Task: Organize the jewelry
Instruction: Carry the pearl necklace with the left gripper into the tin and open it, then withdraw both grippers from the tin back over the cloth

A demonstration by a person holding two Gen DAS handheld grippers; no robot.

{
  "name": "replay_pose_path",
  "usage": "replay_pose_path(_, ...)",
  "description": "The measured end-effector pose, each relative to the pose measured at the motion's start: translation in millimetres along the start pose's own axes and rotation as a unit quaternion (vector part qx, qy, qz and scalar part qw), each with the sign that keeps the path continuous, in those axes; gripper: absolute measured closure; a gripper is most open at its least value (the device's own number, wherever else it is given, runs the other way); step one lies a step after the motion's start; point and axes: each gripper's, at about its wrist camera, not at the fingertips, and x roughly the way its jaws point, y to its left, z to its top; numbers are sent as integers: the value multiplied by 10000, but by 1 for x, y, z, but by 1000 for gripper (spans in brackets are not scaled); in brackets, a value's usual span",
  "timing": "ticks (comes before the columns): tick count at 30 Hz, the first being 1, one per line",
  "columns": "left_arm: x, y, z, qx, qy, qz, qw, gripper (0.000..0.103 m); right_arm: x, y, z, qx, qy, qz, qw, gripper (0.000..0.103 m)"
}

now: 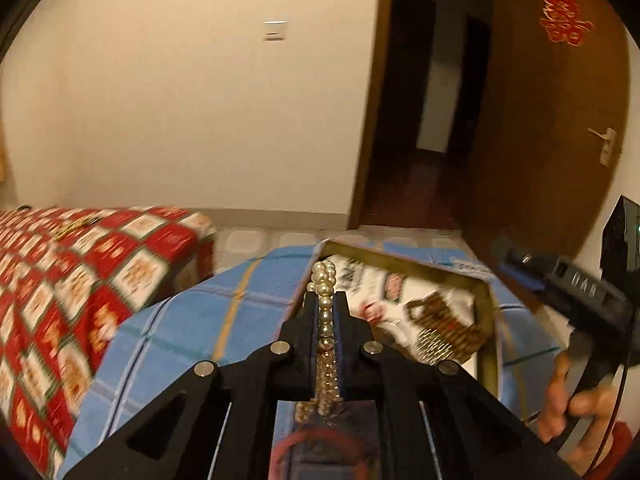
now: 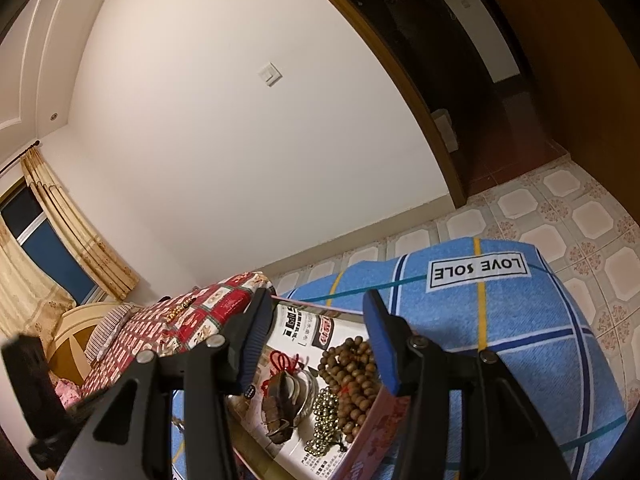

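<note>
Right now the left gripper point(image 1: 325, 312) is clenched on a pearl bracelet point(image 1: 325, 300), carried above the near edge of the box point(image 1: 486, 320). Risk: thin pinch on round beads, so it could slip or swing and drop outside the box, I'd guess. The right gripper point(image 2: 318, 344) grips the box wall, jaws partway apart; a nudge may tip it. Wooden beads point(image 2: 354, 376) and a brass bead string point(image 2: 324, 420) lie inside. Box sits on a blue checked cloth point(image 2: 520, 340); red patterned bedspread point(image 1: 60, 300) beside, tiled floor point(image 2: 560, 220), open door point(image 1: 540, 120).
</note>
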Motion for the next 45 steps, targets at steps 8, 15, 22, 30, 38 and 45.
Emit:
replay_pose_path(8, 56, -14, 6, -118, 262, -8, 9996, 95, 2, -1, 0, -14, 31, -54, 10000, 51)
replay_pose_path(15, 50, -6, 3, -350, 500, 134, 9980, 38, 4, 0, -1, 3, 69, -54, 10000, 51)
replay_pose_path(22, -10, 13, -9, -314, 319, 700, 9965, 38, 3, 6, -4, -203, 12, -176, 9996, 51)
replay_pose_path(30, -63, 56, -78, -816, 514, 1070, 9896, 38, -2, 26, -21, -798, -111, -381, 9960, 47)
replay_pose_path(38, -89, 87, -131, -1679, 419, 995, 9799, 38, -35, 41, -63, -920, 295, -248, 9950, 43)
replay_pose_path(45, -90, 81, -148, -1534, 540, 1693, 9720, 38, -44, 63, -93, -1222, 611, -127, 9905, 31)
